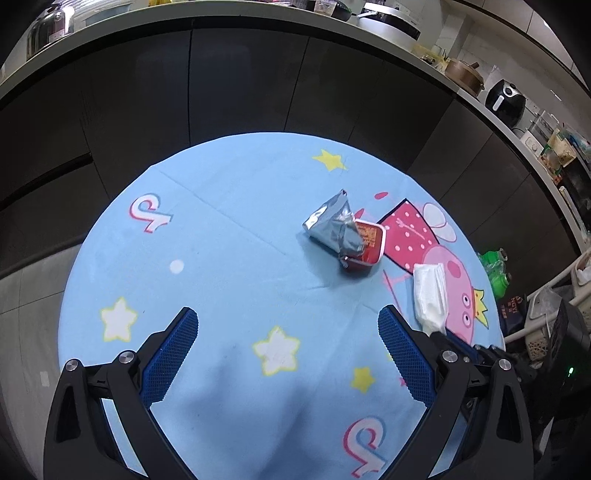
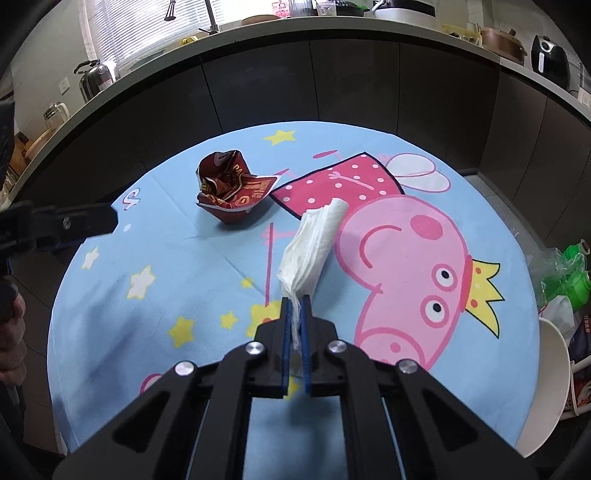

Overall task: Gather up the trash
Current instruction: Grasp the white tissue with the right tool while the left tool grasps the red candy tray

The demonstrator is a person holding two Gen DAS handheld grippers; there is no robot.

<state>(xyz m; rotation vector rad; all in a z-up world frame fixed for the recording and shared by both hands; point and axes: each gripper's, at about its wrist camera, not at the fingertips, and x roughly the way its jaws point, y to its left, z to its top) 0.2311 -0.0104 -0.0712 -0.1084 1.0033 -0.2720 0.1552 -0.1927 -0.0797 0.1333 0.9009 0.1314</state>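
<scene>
a round table [image 2: 110, 314] wears a light blue cloth [image 1: 229, 236] printed with yellow and white stars and a pink cartoon pig [image 2: 406, 280] in a crown. behind it runs a curved counter [image 2: 332, 31] over dark cabinet doors [image 1: 240, 81]. on the counter stand a steel kettle [image 2: 94, 79], a brown pot [image 2: 504, 44], a black air fryer [image 2: 548, 59] and a white cooker [image 1: 389, 24]. window blinds [image 2: 129, 26] hang at the back left.
</scene>
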